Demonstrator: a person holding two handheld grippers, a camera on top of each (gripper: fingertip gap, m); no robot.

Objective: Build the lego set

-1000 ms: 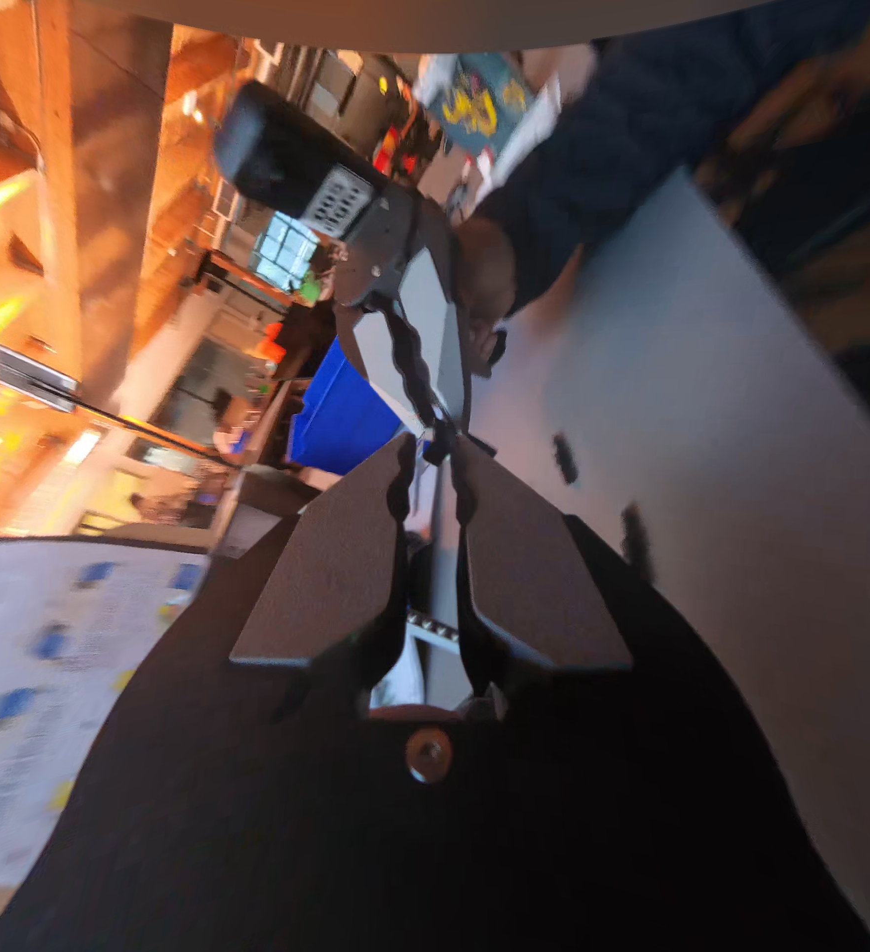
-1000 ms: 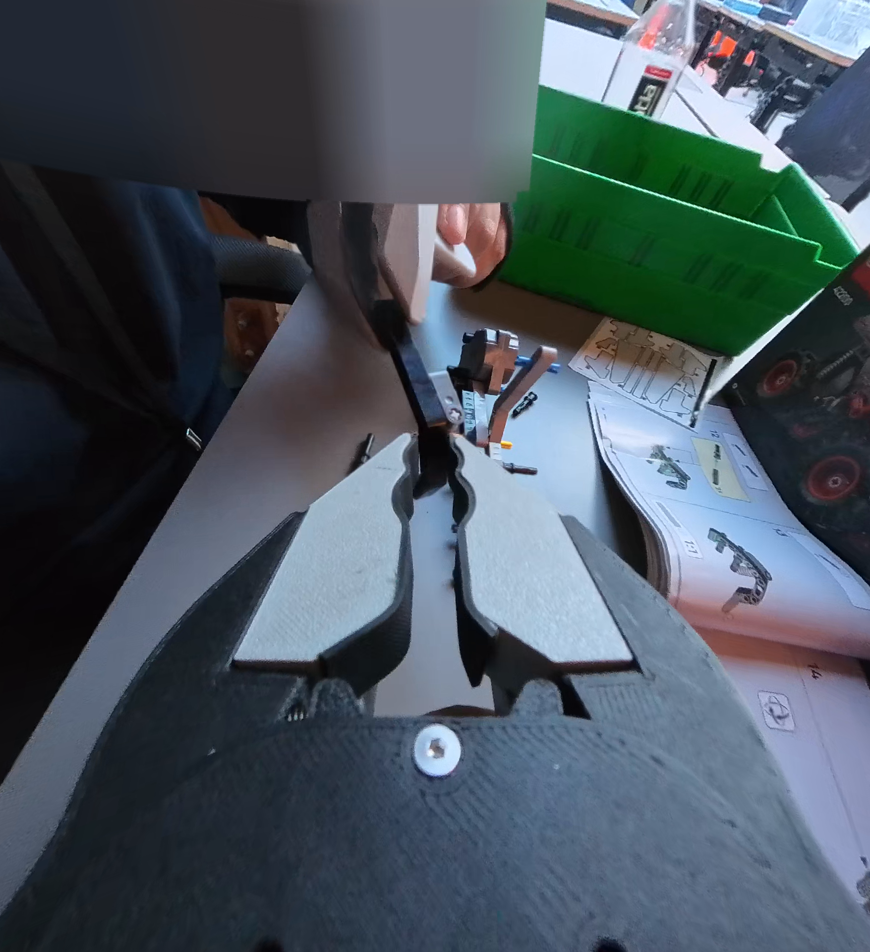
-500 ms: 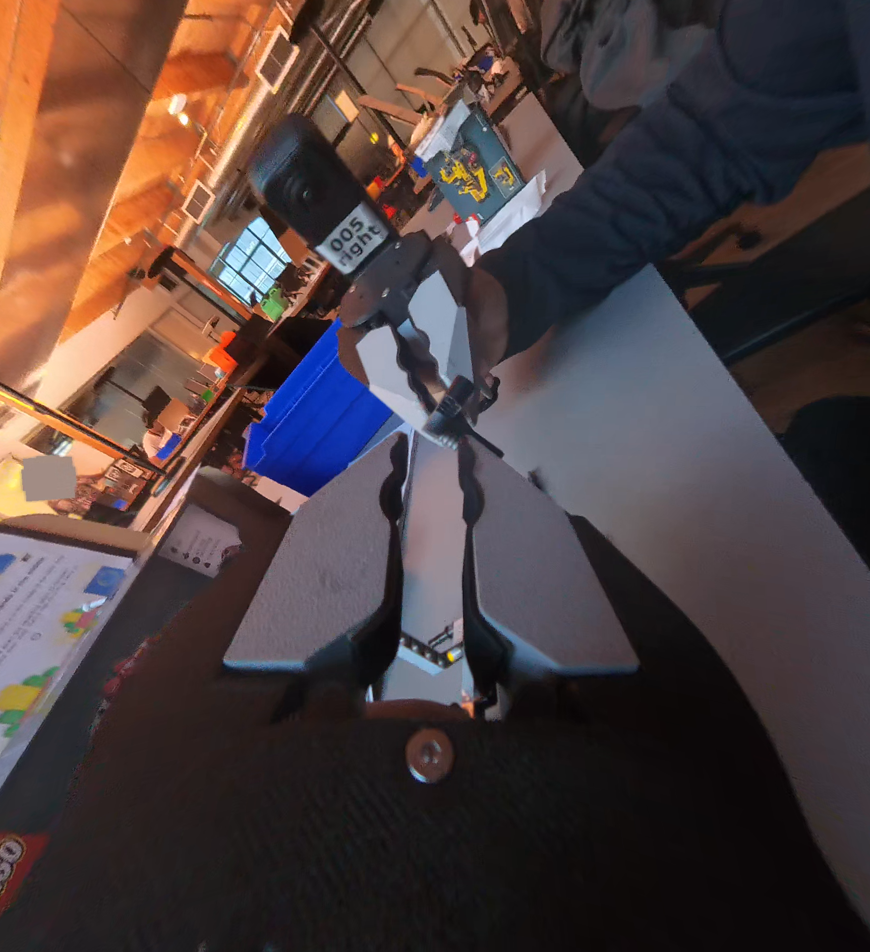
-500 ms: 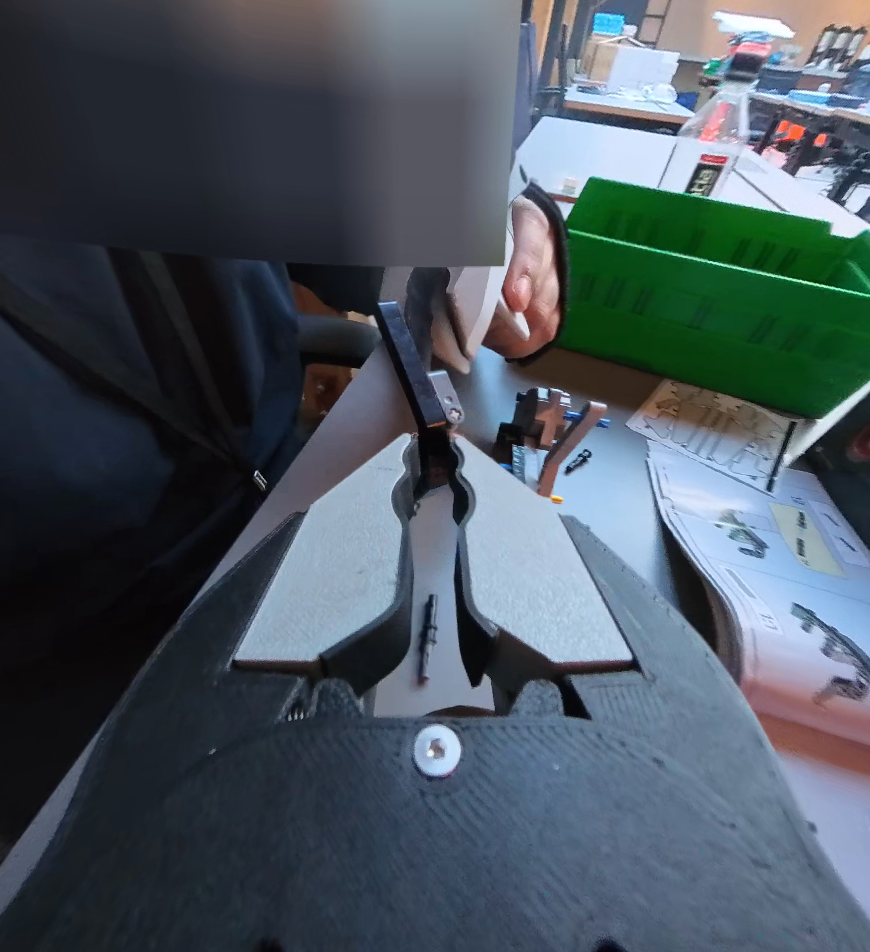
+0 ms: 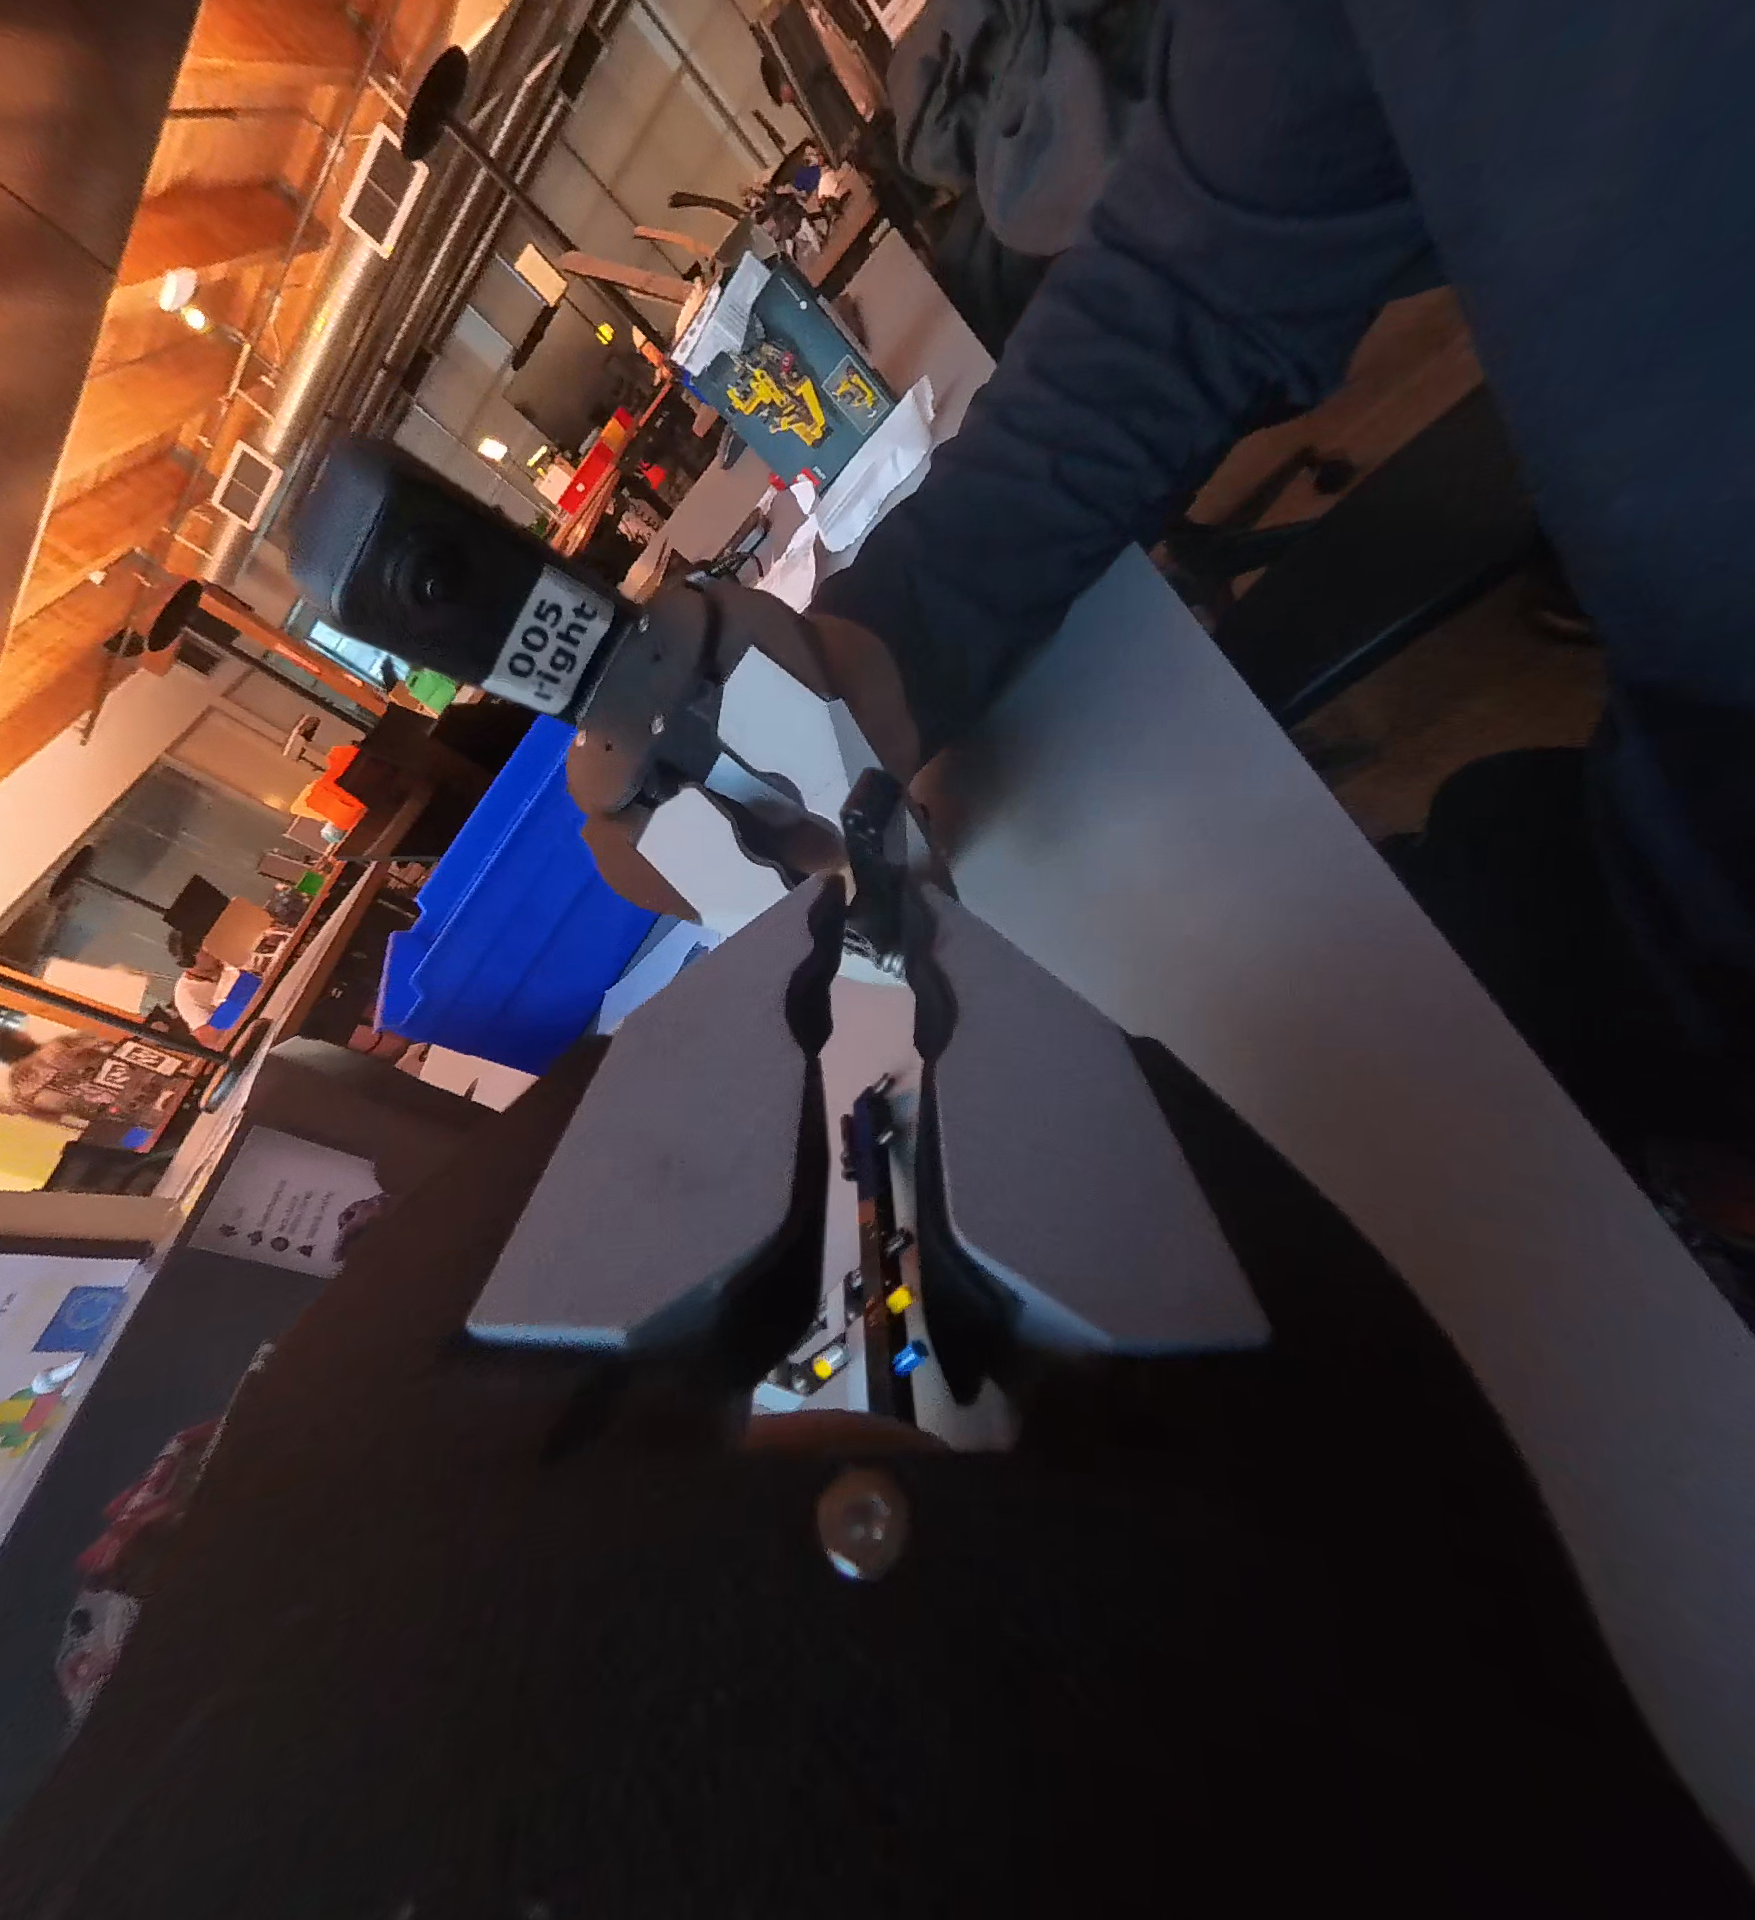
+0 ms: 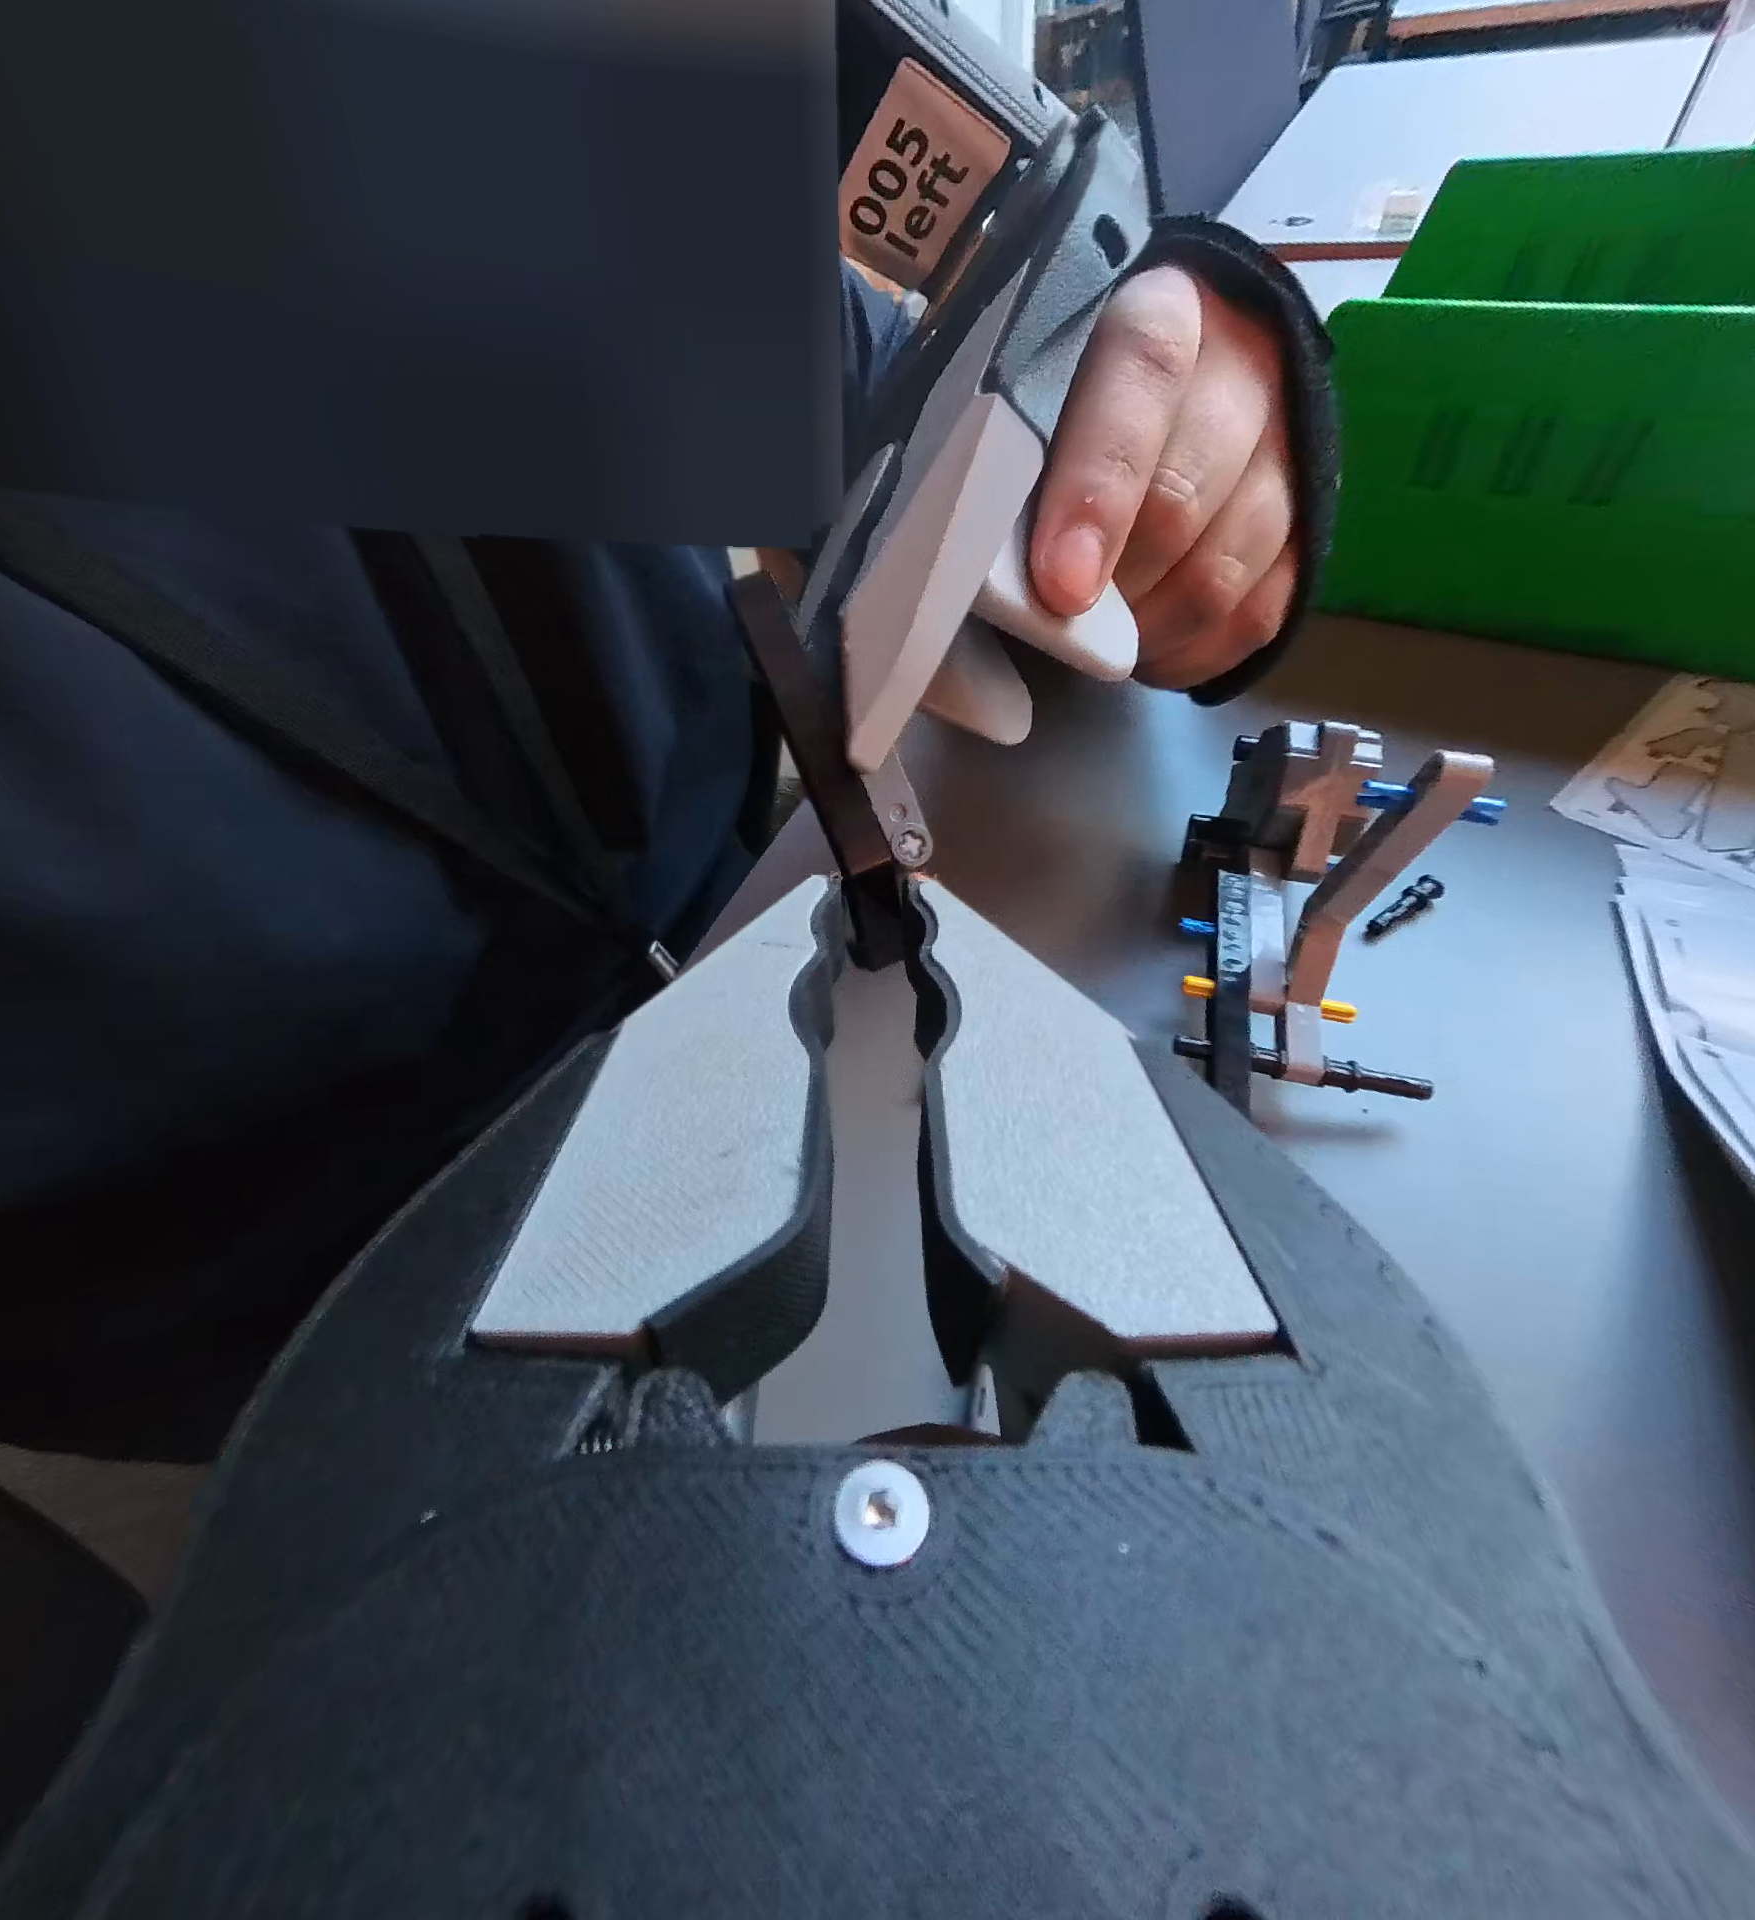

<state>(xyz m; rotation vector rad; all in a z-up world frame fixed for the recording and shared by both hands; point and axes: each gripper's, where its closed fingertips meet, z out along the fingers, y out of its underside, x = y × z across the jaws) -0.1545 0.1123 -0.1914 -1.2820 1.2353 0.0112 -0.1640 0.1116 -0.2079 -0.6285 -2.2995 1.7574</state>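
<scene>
In the right wrist view my right gripper [image 6: 878,920] is shut on the lower end of a black lego beam [image 6: 811,727] that slants up and to the left above the grey table [image 6: 1475,1247]. A small grey piece with a cross hole [image 6: 909,836] sits on the beam's side. My left gripper [image 6: 868,753] reaches down from above and its fingers [image 6: 914,603] close on the same beam. In the left wrist view my left gripper [image 5: 878,904] grips the black beam [image 5: 878,842], with the right gripper [image 5: 759,831] just beyond it.
A part-built black and grey assembly [image 6: 1288,914] with blue and yellow pins stands on the table; it also shows between the left fingers [image 5: 878,1226]. A loose black pin [image 6: 1403,904], a green bin [image 6: 1579,468], instruction pages [image 6: 1746,997] and a blue bin [image 5: 509,935] lie around.
My left gripper opened wider, then closed again on the black beam. The right gripper kept its hold, and both grippers drew closer together above the table.
</scene>
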